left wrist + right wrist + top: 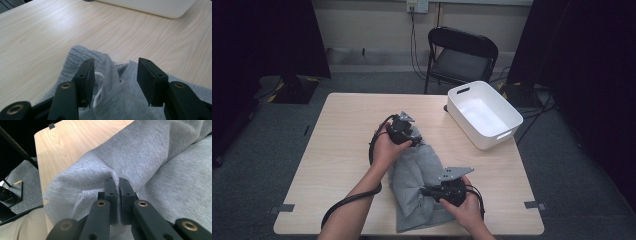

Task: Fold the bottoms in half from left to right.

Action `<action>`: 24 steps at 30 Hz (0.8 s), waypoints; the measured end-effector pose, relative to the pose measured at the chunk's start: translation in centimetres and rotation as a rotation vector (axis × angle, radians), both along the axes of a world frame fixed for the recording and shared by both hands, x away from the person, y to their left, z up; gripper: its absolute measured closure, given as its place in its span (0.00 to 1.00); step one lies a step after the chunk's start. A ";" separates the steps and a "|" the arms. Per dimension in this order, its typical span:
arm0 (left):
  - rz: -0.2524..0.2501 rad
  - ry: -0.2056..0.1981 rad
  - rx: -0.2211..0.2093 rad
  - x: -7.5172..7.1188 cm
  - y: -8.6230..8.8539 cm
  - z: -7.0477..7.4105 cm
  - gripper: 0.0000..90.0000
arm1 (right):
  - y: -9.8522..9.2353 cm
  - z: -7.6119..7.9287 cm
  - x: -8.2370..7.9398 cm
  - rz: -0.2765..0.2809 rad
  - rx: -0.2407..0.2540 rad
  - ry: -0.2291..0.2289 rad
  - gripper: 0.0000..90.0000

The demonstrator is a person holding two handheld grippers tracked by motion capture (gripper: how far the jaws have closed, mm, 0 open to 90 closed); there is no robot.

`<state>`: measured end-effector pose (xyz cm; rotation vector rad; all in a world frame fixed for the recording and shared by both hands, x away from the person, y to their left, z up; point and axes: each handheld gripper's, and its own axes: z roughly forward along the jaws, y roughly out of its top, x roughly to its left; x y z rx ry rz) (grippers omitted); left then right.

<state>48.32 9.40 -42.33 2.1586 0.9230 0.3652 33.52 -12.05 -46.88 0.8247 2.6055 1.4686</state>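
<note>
A grey fleece garment (417,172) lies crumpled on the wooden table (342,130), reaching to the near edge. My left gripper (413,138) sits at its far end. In the left gripper view the jaws (116,75) stand apart around a raised fold of the grey garment (112,72) with a white drawstring (99,85) beside it; the pads do not press on it. My right gripper (426,191) is at the garment's near part. In the right gripper view it (116,185) is shut, pinching a fold of the grey fabric (140,155).
A white plastic bin (492,137) stands at the table's far right corner; its wall (150,7) lies just beyond the left gripper. A black folding chair (462,55) stands behind the table. Bare tabletop stretches to the left.
</note>
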 end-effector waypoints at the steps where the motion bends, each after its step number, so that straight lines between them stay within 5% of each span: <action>1: -0.001 -0.001 -0.003 -0.2 0.3 0.1 0.53 | 0.0 0.0 0.0 0.001 0.000 0.001 0.97; 9: 0.031 0.007 -0.019 -1.7 2.4 -0.5 0.52 | 0.1 0.1 -0.1 0.002 -0.010 -0.008 0.97; 16: 0.039 0.055 -0.037 -2.5 3.2 -1.5 0.52 | 0.2 0.2 -0.2 0.003 -0.013 -0.012 0.97; 24: 0.011 0.119 -0.066 -2.9 2.8 -1.8 0.74 | 0.2 0.1 -0.1 0.005 -0.016 -0.009 0.97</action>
